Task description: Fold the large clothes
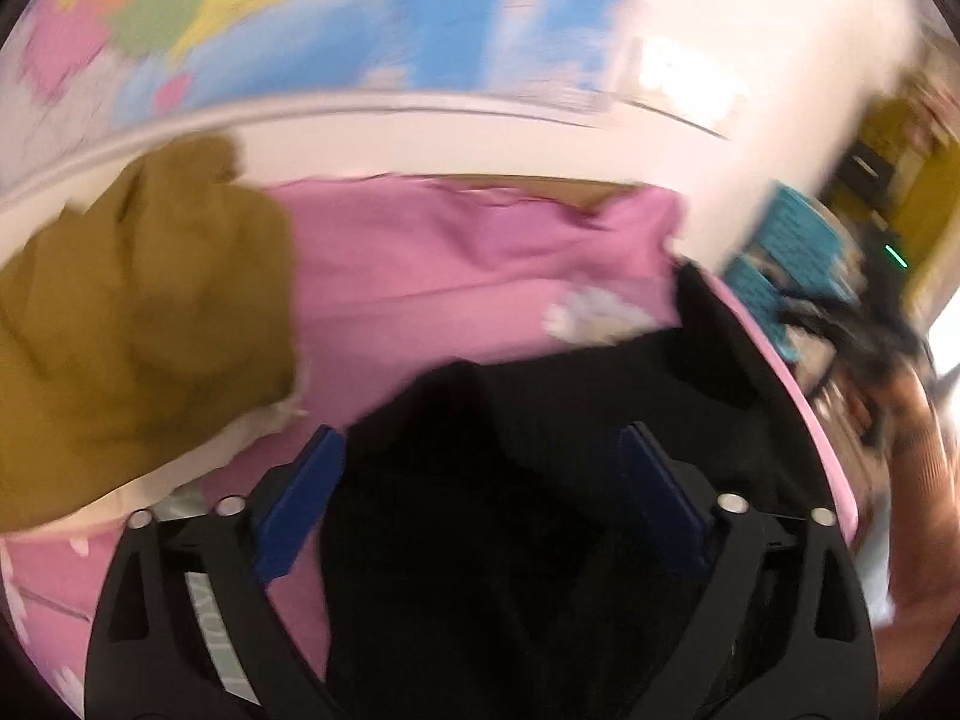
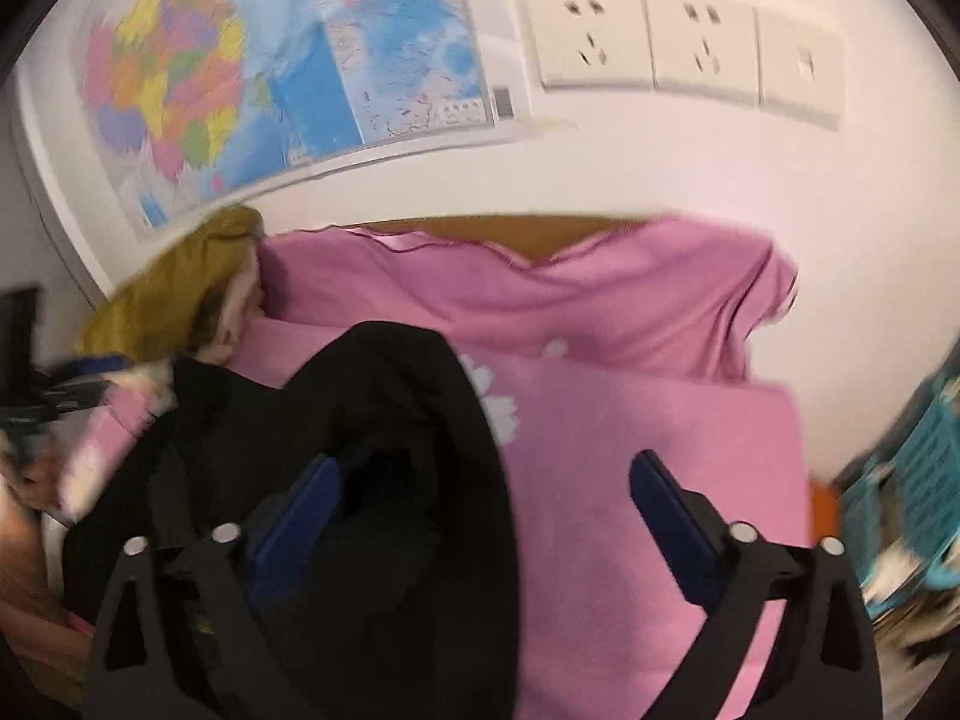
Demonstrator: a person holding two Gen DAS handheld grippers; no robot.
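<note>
The left gripper (image 1: 483, 444) stands with its jaws spread wide, the blue pads (image 1: 300, 501) well apart and pressing on nothing — the black garment (image 1: 540, 480) lies under and between them, loose and rumpled, but neither pad pinches it. The right gripper (image 2: 483, 468) is spread just as wide; the same black cloth (image 2: 336, 456) bunches around its left-hand pad at about 8 o'clock, and whether it touches the pad or only lies behind it cannot be told, while the right-hand pad hangs over bare pink sheet (image 2: 660, 432). Nothing is gripped by either one. In the left wrist view the black garment fills the lower middle and runs out toward 3 o'clock, where it reaches the edge of the pink sheet (image 1: 450, 276). A mustard-brown cloth (image 1: 138, 312) is heaped at 9 o'clock on the sheet (a pale cloth shows under its lower edge). In the right wrist view the black garment sits as a rounded mound from centre toward 7 o'clock, with white flower prints (image 2: 498, 396) on the sheet just beside its edge at about 1 o'clock. Farther out, a colourful map (image 2: 270, 60) hangs on the white wall at 11 o'clock, wall sockets (image 2: 678, 42) sit at 1 o'clock, and a teal basket (image 2: 924, 480) shows at 3 o'clock — both views are blurred.
</note>
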